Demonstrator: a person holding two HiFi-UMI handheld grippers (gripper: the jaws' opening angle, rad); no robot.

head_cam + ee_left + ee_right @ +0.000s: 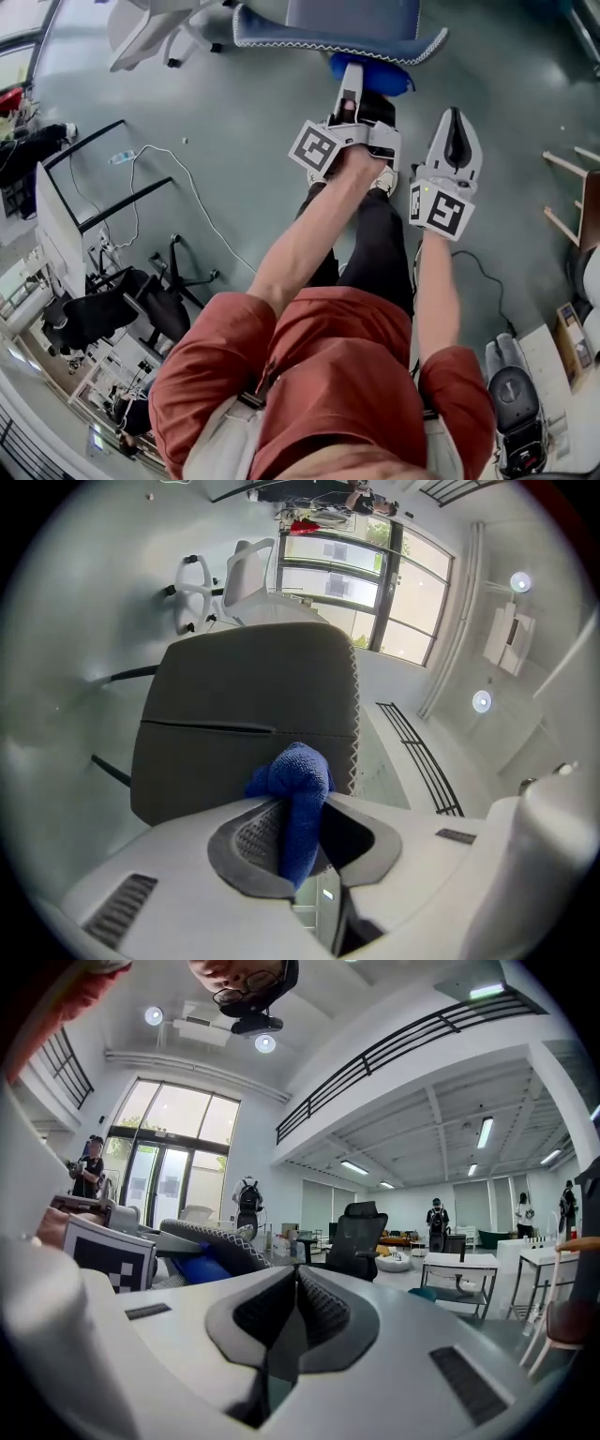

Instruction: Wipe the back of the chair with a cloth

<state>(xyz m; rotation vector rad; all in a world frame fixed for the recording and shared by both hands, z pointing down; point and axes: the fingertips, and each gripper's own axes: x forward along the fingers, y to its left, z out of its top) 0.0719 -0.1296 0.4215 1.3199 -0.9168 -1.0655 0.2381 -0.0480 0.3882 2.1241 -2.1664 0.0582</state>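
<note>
The chair (337, 28) stands at the top of the head view, its grey-blue back edged with white zigzag stitching. A blue cloth (370, 73) lies just below that edge, at the tip of my left gripper (352, 82). In the left gripper view the chair back (234, 714) fills the middle, and the cloth (298, 794) is bunched between the jaws of the left gripper (298, 832), which is shut on it. Whether the cloth touches the back is unclear. My right gripper (456, 127) is held to the right, apart from the chair. Its jaws (295, 1288) are shut with nothing between them.
A white chair (155, 28) stands at the top left. A black office chair (112, 309) and a white cable (187, 187) are on the floor to the left. A wooden frame (567, 197) and a machine (516, 403) are at the right. Far off, another black chair (361, 1232) and tables (469, 1269).
</note>
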